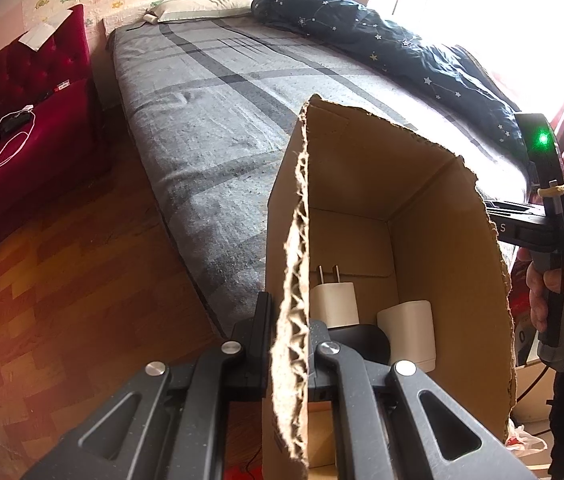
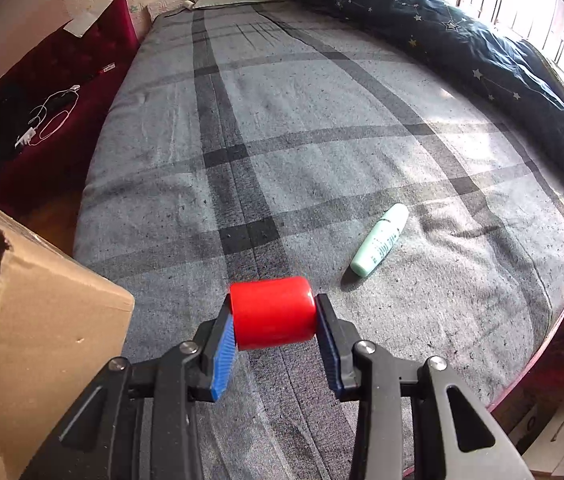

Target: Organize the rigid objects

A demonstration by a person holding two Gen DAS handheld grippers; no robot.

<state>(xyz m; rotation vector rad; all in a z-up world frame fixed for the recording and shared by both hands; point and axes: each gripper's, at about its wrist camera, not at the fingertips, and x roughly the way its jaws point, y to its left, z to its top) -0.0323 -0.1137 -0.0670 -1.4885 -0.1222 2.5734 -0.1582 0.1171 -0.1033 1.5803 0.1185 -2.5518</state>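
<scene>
Mint tube [image 2: 380, 240], green print unreadable

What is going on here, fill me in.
A person is tidying small rigid items off a grey plaid bed into a torn brown cardboard box. The left tongs are clamped on the box's ragged wall. The right tongs grip a red plastic cylinder above the blanket. Two white chargers and a dark object already sit in the box; a mint-green tube lies on the bed.
</scene>
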